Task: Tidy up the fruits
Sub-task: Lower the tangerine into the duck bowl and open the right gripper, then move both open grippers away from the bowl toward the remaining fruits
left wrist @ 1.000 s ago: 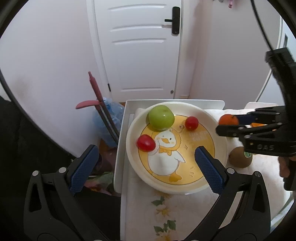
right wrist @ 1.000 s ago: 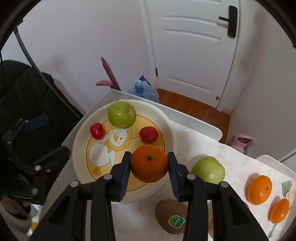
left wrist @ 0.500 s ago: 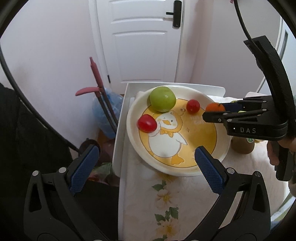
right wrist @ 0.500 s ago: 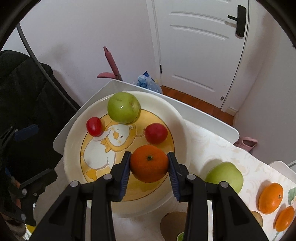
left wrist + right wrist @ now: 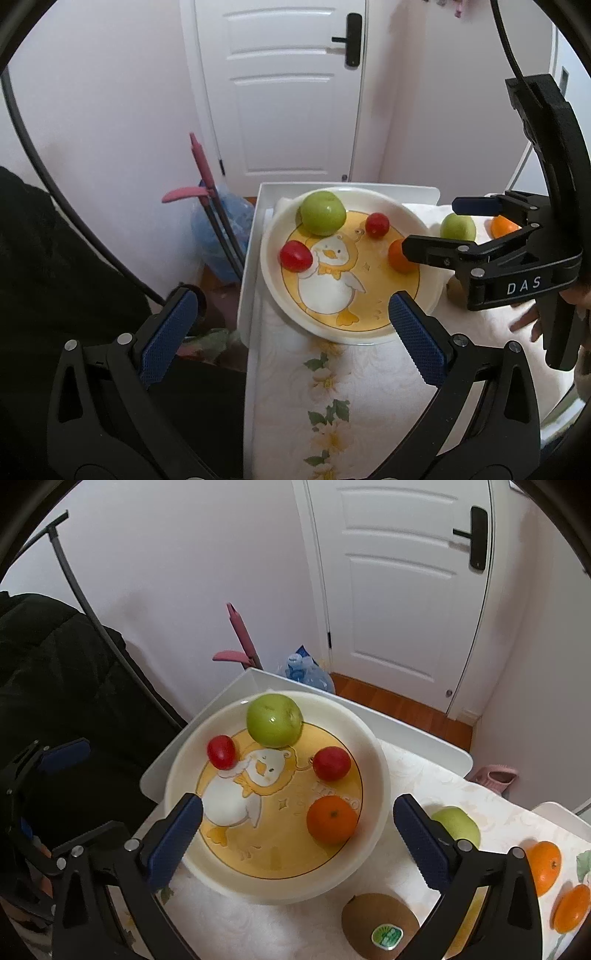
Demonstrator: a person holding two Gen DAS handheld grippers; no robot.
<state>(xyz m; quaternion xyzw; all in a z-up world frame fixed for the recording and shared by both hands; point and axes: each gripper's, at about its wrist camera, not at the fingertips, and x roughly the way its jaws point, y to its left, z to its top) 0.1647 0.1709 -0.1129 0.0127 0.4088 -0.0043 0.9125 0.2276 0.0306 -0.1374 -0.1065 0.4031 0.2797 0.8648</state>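
A white plate with a duck picture [image 5: 373, 760] [image 5: 269, 266] holds a green apple [image 5: 274, 720] [image 5: 323, 212], two red tomatoes [image 5: 221, 752] [image 5: 331, 763] and an orange [image 5: 331, 820] [image 5: 398, 256]. My right gripper [image 5: 297, 842] is open just above the plate, with the orange lying free between its fingers. My left gripper [image 5: 291, 332] is open and empty above the plate's near-left edge. On the cloth right of the plate lie a second green apple [image 5: 458, 823], a kiwi [image 5: 380, 926] and two oranges [image 5: 543, 862] [image 5: 572, 908].
The white table [image 5: 424, 731] with a flowered cloth [image 5: 332, 406] ends just left of and behind the plate. A black coat [image 5: 48, 672], a pink-handled tool [image 5: 240, 635] and a blue bag [image 5: 306, 668] stand beyond the edge. A white door [image 5: 399, 572] is behind.
My right gripper has opened and let the orange go onto the plate's right side, then drawn back a little. My left gripper has stayed open.
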